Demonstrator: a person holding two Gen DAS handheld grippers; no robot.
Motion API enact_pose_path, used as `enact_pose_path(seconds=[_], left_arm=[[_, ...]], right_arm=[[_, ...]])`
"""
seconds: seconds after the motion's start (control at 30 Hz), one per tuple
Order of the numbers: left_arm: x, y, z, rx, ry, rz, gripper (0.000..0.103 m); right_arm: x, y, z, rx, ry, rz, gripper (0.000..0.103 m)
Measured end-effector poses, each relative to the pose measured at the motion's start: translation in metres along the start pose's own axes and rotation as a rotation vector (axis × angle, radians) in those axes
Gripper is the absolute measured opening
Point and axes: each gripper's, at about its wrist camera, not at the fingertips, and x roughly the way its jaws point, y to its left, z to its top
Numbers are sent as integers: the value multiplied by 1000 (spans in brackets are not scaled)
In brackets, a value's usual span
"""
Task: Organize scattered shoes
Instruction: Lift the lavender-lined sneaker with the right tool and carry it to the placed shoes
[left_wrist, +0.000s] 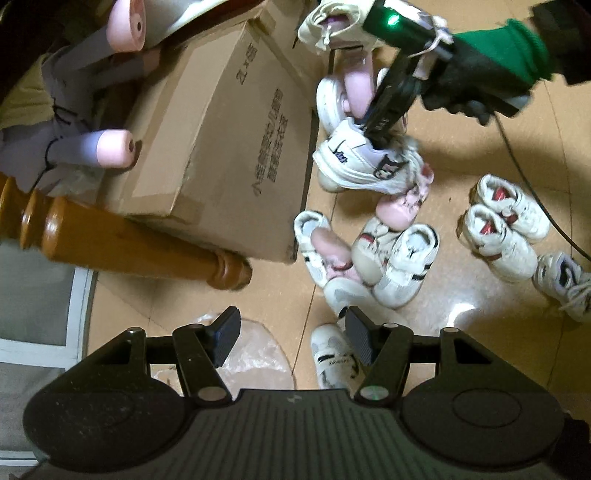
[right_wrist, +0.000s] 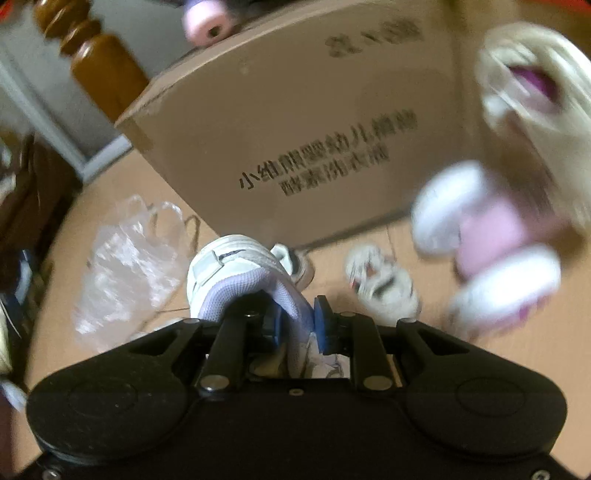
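Hanging off the floor (left_wrist: 461, 122), white shoe (left_wrist: 364, 160) pinched at its collar by right gripper (right_wrist: 297, 319), above the shoe pile (left_wrist: 369, 254) beside a box (left_wrist: 221, 147). Gloved hand (left_wrist: 476, 79) angled down. Left gripper (left_wrist: 291, 336) half-open, empty.

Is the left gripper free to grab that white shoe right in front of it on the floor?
Probably yes. The left gripper is open with nothing between its pads, and the white shoe lies just beyond them on bare floor; only the plastic bag lies beside it.
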Motion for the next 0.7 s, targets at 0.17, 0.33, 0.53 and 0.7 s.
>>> enact_pose_path(seconds=[0.17, 0.33, 0.53, 0.7], left_arm=[[-2, -8, 5, 16, -3, -11, 62], [-12, -10, -1, 6, -12, 4, 62], [-20, -10, -14, -7, -22, 18, 62], [-27, -13, -23, -4, -29, 20, 62]], right_arm=[[-26, -3, -43, 174, 35, 36, 19], [-43, 11, -92, 277, 63, 60, 19], [-35, 29, -170, 347, 182, 39, 19], [-14, 36, -228, 393, 298, -5, 19]])
